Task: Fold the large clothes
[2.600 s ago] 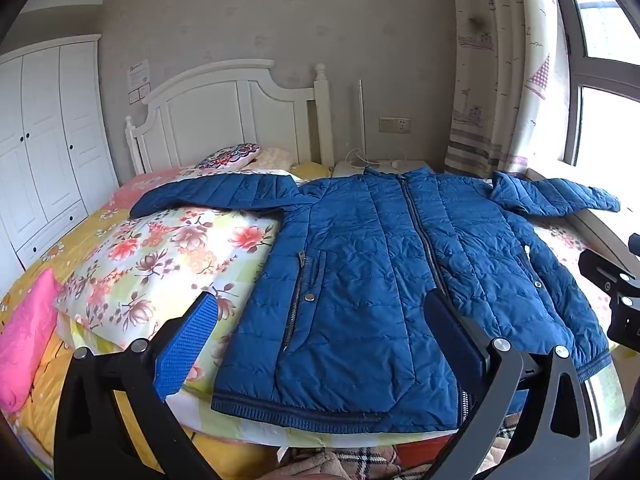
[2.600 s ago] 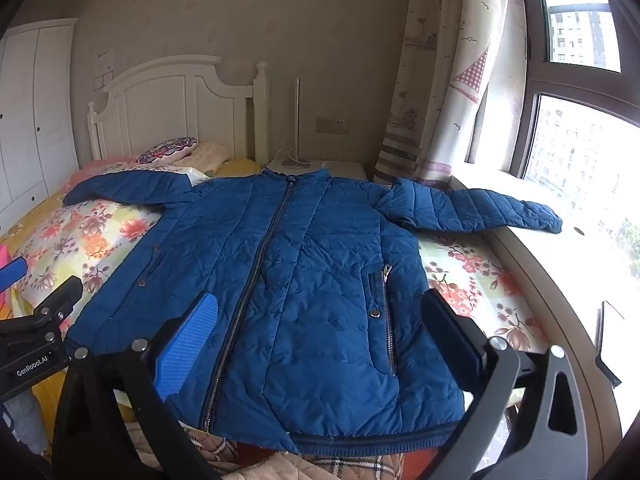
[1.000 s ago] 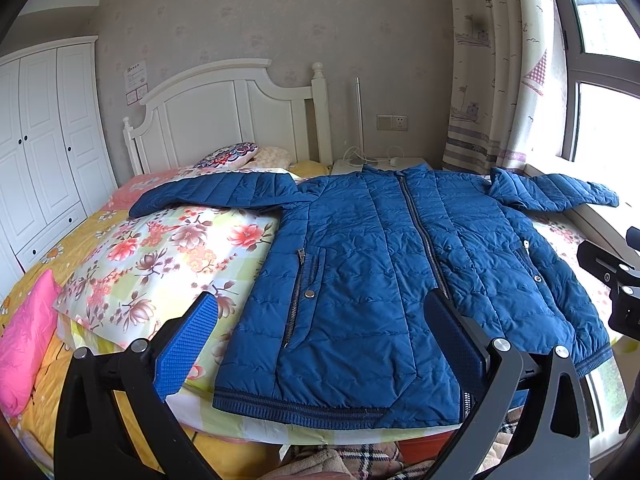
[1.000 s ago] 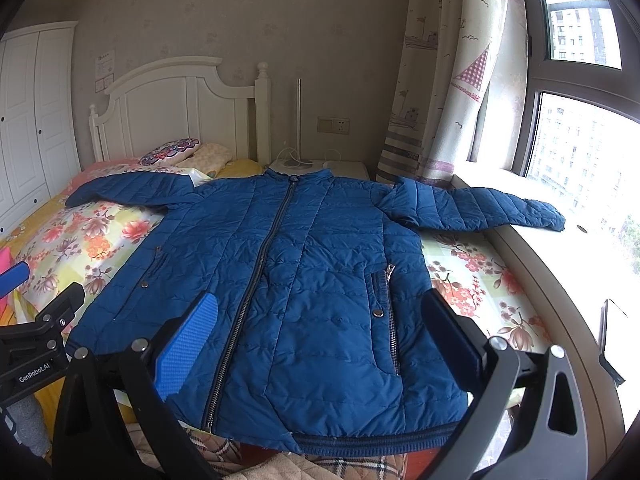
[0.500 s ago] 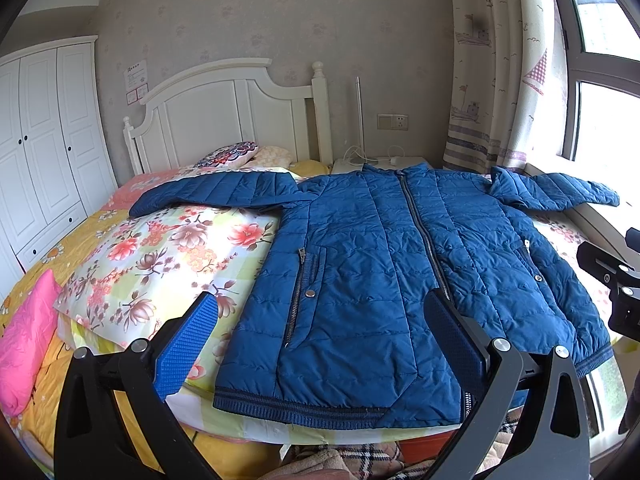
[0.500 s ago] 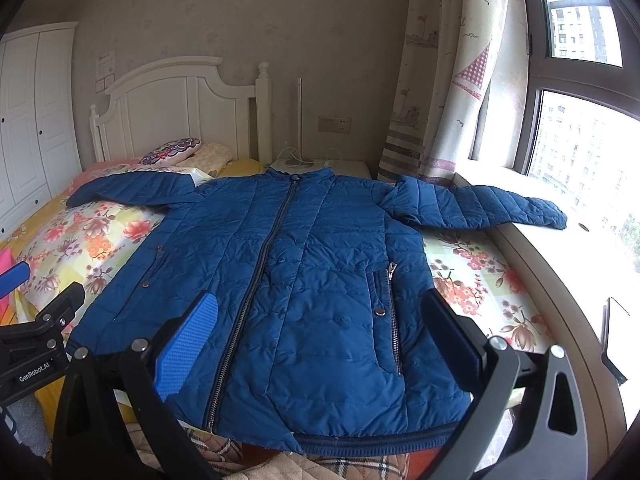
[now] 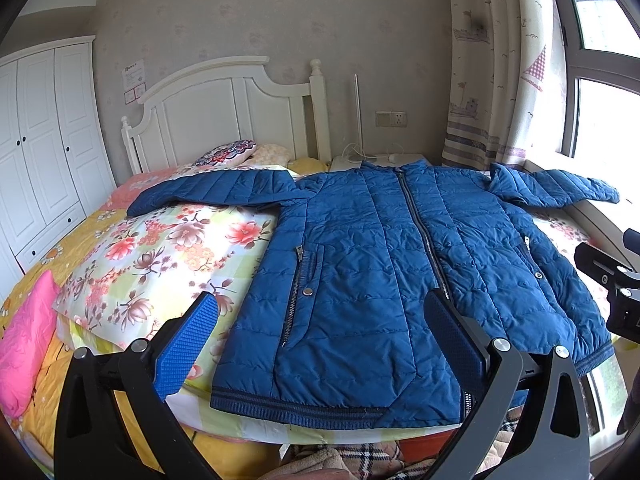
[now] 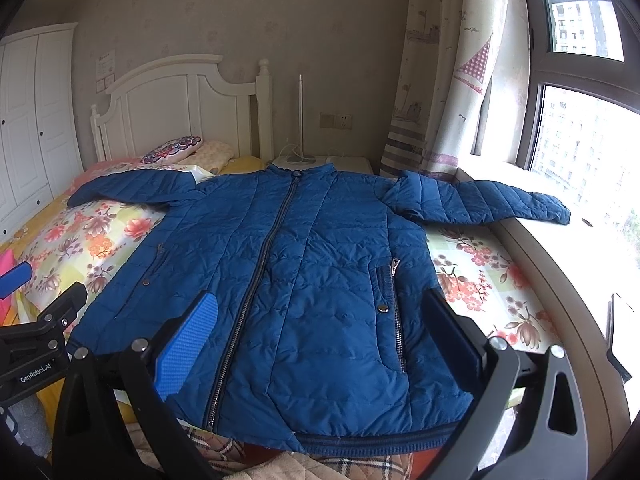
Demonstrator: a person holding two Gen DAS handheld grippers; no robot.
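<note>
A blue quilted jacket [image 7: 384,272] lies flat and zipped on the bed, front up, hem toward me, both sleeves spread out. It also shows in the right wrist view [image 8: 304,280]. One sleeve [image 7: 212,194] reaches left over a floral pillow; the other sleeve [image 8: 484,202] reaches right onto the window ledge. My left gripper [image 7: 320,324] is open and empty, held above the hem's left half. My right gripper [image 8: 320,320] is open and empty above the hem's right half.
A floral pillow [image 7: 160,256] and a pink cushion [image 7: 24,344] lie left of the jacket. The white headboard [image 7: 224,112] and a nightstand [image 7: 376,160] are at the back. The window ledge [image 8: 580,280] runs along the right. A plaid blanket [image 8: 224,452] lies at the bed's foot.
Both grippers have drifted slightly; the jacket has not moved and both stay open.
</note>
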